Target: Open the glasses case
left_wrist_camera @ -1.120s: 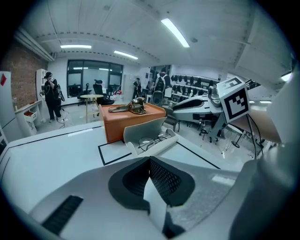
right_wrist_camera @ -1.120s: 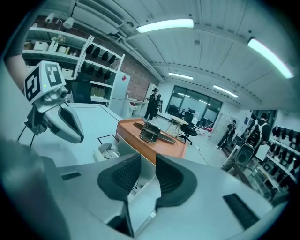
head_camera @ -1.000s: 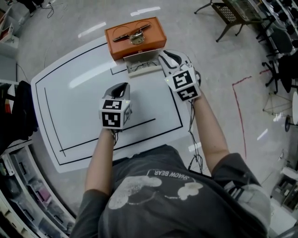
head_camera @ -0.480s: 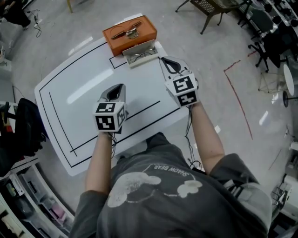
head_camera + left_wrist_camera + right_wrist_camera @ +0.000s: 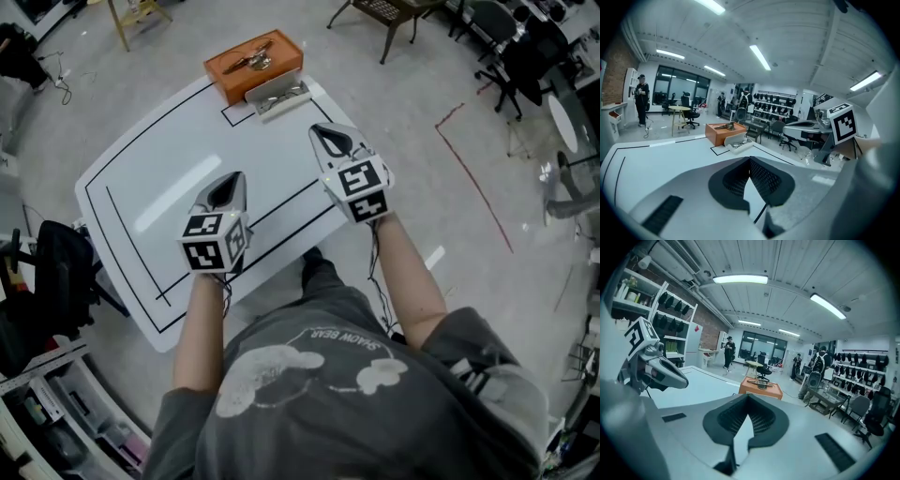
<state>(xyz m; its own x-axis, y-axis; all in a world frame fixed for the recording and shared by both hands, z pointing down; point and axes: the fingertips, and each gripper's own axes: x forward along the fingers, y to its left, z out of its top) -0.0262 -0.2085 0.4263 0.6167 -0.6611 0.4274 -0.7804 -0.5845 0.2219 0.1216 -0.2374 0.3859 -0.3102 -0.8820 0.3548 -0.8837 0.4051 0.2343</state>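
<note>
The orange glasses case lies open at the table's far edge, with its pale half folded out toward me and a pair of glasses lying in it. A brown clasp-like piece sits on the orange top. My left gripper hangs over the middle of the table, shut and empty. My right gripper is further forward, well short of the case, and is also shut and empty. In the left gripper view the case stands far ahead beyond the shut left gripper. The right gripper view shows the case past the shut right gripper.
The white table top carries black rectangle lines, and its near edge runs just in front of my body. Chairs and a wooden stool stand on the floor beyond the table. Red tape marks the floor to the right, and shelving is at the lower left.
Both grippers have drawn back from the case toward me and risen. The right one was beside the pale half a second ago. The case has not moved.
</note>
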